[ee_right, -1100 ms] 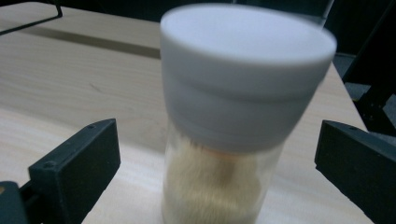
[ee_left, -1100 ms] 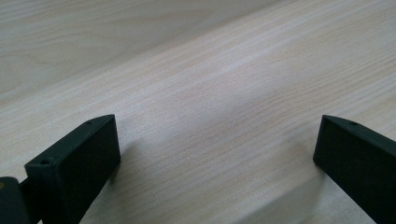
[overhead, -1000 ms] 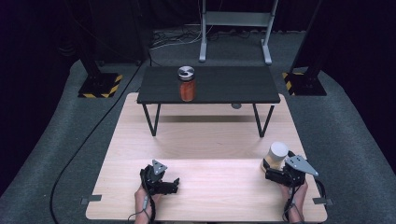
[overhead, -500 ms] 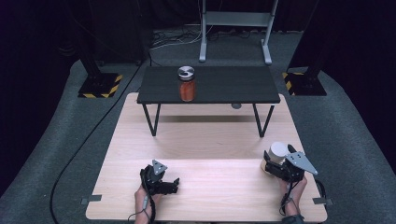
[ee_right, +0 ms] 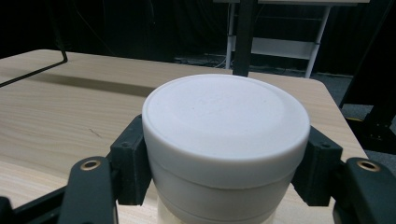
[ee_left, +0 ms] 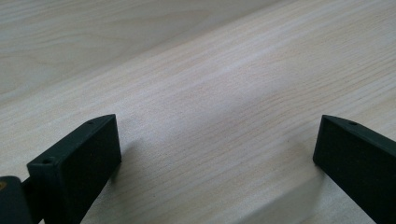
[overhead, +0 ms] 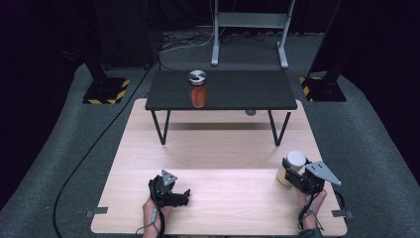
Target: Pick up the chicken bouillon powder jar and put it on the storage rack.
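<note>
A jar with a wide white lid (overhead: 296, 158) and a pale body stands near the right edge of the light wooden table (overhead: 223, 148). My right gripper (overhead: 292, 167) is shut on it: its jaws have just been closing, and both pads press on the sides of the white lid (ee_right: 225, 116), one on each flank of my right gripper (ee_right: 225, 164). My left gripper (overhead: 185, 194) rests low at the front left of the table. In its own view my left gripper (ee_left: 217, 149) stands open over bare wood, nothing between the jaws.
A small black table (overhead: 247, 89) stands on the far half of the wooden table, with an orange jar with a silver lid (overhead: 198, 94) on it. Dark floor, stands and cables lie beyond. Bare wood stretches between the two grippers.
The right gripper's jaws have closed around the white-lidded jar, which stays where it stood. The left gripper has not moved.
</note>
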The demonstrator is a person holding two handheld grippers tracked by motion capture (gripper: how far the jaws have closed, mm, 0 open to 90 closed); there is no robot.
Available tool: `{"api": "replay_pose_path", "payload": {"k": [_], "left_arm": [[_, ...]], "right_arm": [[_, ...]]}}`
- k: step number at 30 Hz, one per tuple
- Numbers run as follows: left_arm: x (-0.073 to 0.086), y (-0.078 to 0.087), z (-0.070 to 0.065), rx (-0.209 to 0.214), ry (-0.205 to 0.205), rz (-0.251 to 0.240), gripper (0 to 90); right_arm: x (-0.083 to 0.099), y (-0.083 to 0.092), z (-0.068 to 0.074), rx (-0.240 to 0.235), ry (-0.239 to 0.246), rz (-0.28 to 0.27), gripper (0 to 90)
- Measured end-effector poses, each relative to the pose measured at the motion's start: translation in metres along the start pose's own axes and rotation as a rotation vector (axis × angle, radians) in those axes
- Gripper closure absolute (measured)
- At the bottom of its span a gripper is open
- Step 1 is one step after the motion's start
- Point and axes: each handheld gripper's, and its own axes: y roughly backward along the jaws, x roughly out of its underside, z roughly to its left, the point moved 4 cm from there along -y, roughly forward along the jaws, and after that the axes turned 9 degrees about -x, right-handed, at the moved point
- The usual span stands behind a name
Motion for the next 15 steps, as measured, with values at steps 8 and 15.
{"api": "replay_pose_path", "payload": {"k": [8, 15], "left_arm": [[0.0, 0.0, 0.0, 0.0, 0.0, 0.0, 0.5], [0.0, 0.0001, -0.0001, 0.0, -0.001, 0.0, 0.5]], "right_arm": [[-0.0021, 0.0009, 0.0004, -0.003, 0.005, 0.01, 32.9], [-0.0046, 0.0019, 0.0001, -0.006, -0.017, 0.015, 33.0]]}}
